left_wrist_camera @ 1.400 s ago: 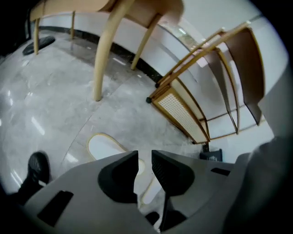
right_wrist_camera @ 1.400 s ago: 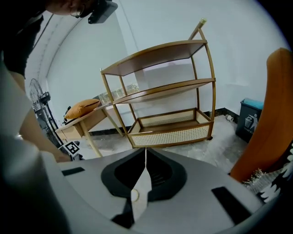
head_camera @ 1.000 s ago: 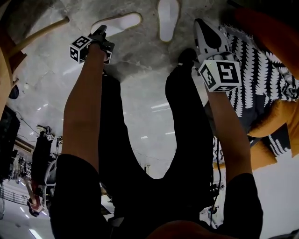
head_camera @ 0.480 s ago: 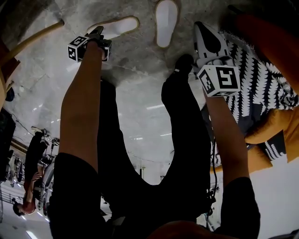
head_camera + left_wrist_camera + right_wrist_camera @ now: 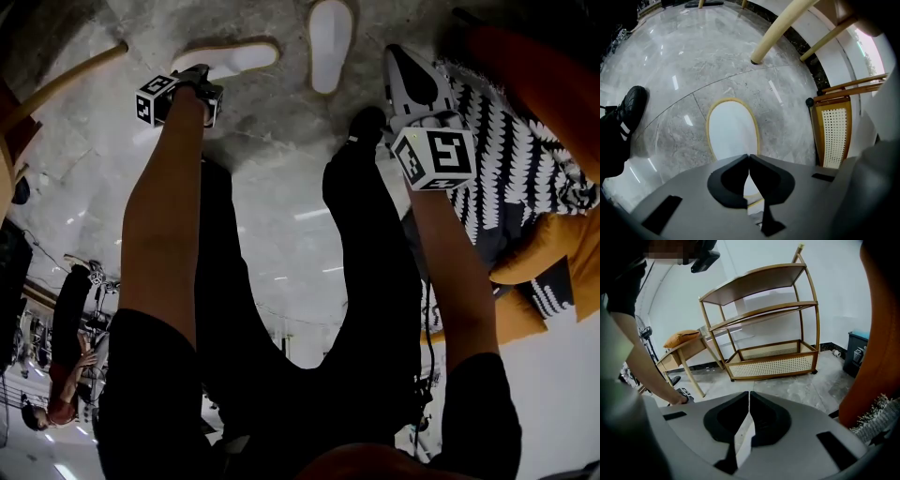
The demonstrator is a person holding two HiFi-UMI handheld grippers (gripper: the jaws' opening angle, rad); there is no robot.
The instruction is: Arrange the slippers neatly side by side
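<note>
Two white slippers with tan rims lie on the grey stone floor. One (image 5: 225, 58) lies crosswise at the left. The other (image 5: 330, 33) points away, a gap to its right. My left gripper (image 5: 197, 73) points steeply down at the left slipper's near end. In the left gripper view its jaws have just been closing. Their tips (image 5: 749, 157) now meet on that slipper's (image 5: 732, 129) white top, with its rim showing below them. My right gripper (image 5: 412, 80) hangs apart at the right, shut (image 5: 749, 394) with nothing in it.
The person's black shoes (image 5: 370, 120) (image 5: 628, 110) stand just short of the slippers. A wooden furniture leg (image 5: 66, 80) (image 5: 780, 30) slants at the left beside a rattan panel (image 5: 834, 136). A black-and-white patterned rug (image 5: 525, 159), orange cushion (image 5: 553, 248) and rattan shelf (image 5: 773, 357) fill the right.
My left gripper has sunk a little onto the near end of the left slipper. The right gripper has kept still, and both slippers lie where they were.
</note>
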